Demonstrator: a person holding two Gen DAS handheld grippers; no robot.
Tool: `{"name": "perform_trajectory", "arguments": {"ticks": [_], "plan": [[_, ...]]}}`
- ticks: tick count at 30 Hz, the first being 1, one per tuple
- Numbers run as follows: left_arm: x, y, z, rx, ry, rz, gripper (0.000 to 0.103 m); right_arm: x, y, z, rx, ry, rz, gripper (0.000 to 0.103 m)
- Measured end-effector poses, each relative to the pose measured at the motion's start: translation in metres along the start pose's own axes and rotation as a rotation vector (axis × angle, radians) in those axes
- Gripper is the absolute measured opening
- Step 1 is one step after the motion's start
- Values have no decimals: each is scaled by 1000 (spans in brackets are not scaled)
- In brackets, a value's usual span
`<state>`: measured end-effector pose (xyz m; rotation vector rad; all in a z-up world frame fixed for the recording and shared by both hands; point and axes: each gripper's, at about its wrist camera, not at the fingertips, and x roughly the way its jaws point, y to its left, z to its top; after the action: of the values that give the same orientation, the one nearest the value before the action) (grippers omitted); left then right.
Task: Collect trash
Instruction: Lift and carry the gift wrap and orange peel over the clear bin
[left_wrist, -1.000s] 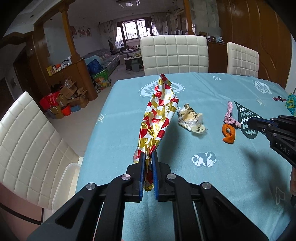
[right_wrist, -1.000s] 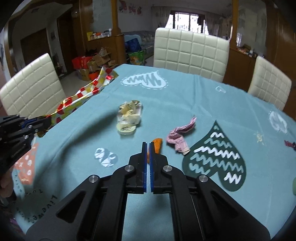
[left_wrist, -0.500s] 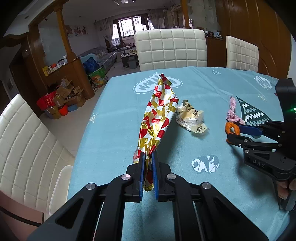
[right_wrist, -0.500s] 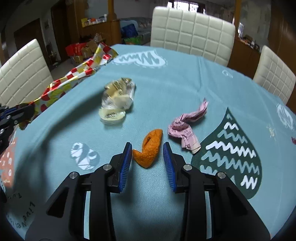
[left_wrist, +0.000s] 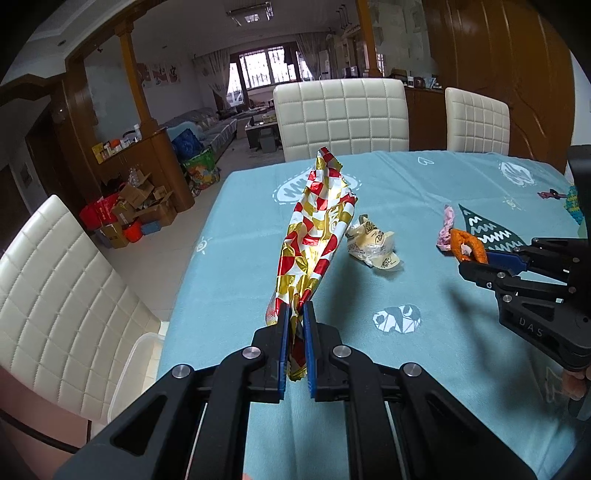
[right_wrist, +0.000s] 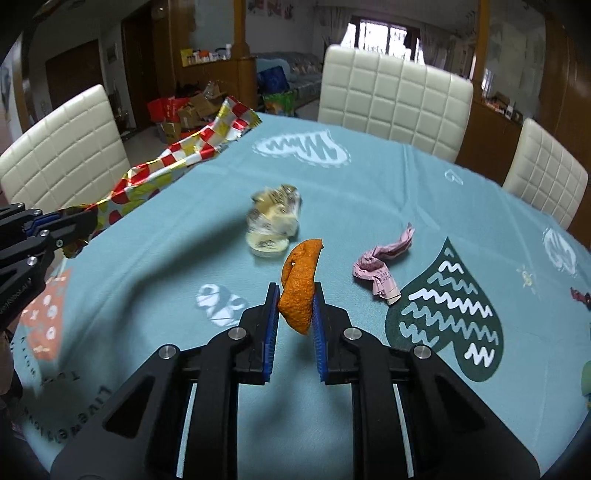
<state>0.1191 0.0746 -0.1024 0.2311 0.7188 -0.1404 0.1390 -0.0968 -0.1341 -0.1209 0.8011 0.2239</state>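
black grippers (right_wrist: 294, 317), blue pads (right_wrist: 272, 332)

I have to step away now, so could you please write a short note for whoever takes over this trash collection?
Left hand-held gripper: shut on the end of the red-and-gold foil wrapper, which trails onto the table.
Right hand-held gripper: jaws closing on the orange peel, lifted off the cloth.
On the table: the crumpled clear-and-yellow wrapper and the pink paper twist.
Done: two pieces picked up, none seen binned.
Left: drop both, then collect the other two. A clear plastic container shows beside the table on the left; whether it is the bin I cannot tell.
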Motion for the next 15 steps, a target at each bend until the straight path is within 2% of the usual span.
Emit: {"name": "perform_trajectory", "arguments": {"ticks": [9, 15], "plan": [[-52, 3, -10, 7, -92, 5, 8, -48, 21, 1, -40, -75, -5, 18], [-72, -2, -13, 28, -117, 8, 8, -78, 29, -4, -52, -138, -5, 18]]}}
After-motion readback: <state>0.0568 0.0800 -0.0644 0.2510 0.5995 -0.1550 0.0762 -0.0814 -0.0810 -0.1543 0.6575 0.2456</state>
